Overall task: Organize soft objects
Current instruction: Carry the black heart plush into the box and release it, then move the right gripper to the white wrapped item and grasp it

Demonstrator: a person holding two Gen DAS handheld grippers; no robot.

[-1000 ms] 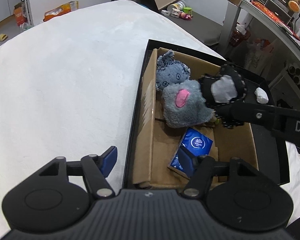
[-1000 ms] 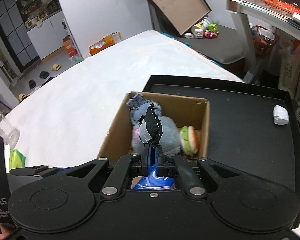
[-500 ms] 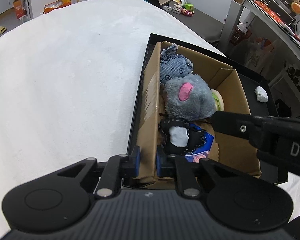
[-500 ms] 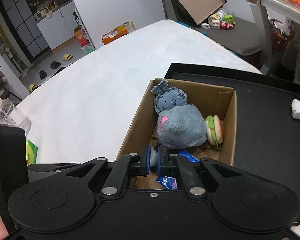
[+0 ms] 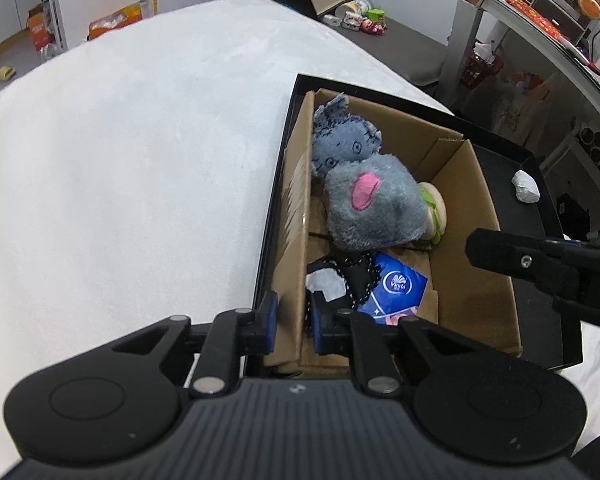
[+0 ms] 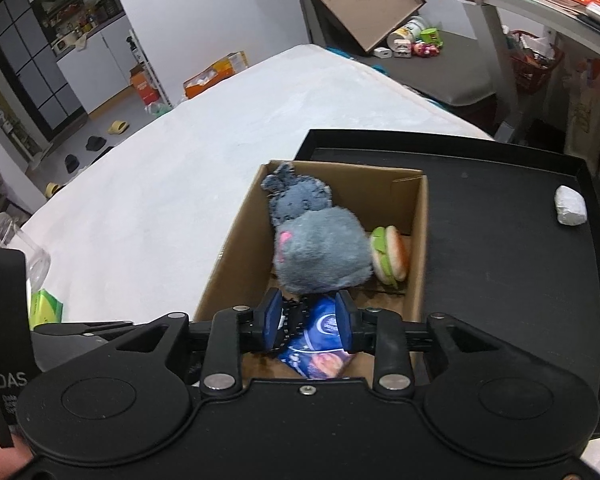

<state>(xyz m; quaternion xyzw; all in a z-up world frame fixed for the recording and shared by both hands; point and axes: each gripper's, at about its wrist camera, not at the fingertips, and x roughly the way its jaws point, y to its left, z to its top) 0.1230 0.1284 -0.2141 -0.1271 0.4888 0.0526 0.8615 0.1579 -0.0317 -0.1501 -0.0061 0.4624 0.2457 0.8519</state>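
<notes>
— While the black-and-white plush lies in the near end of the cardboard box, where do the other toys sit?
— Touching it, a blue tissue packet lies beside it on the box floor. Farther in, a fluffy grey plush with a pink patch rests against a blue-grey stitched plush in the far corner, and a plush burger leans on the right wall.
— And the grippers?
— The left gripper is pinched on the box's near left wall, one pad outside and one inside. The right gripper has its jaws opening above the black-and-white plush, pads not pressing on it.
— What's under the box?
— A black tray on a white bed; a white wad lies at the tray's far right corner.
</notes>
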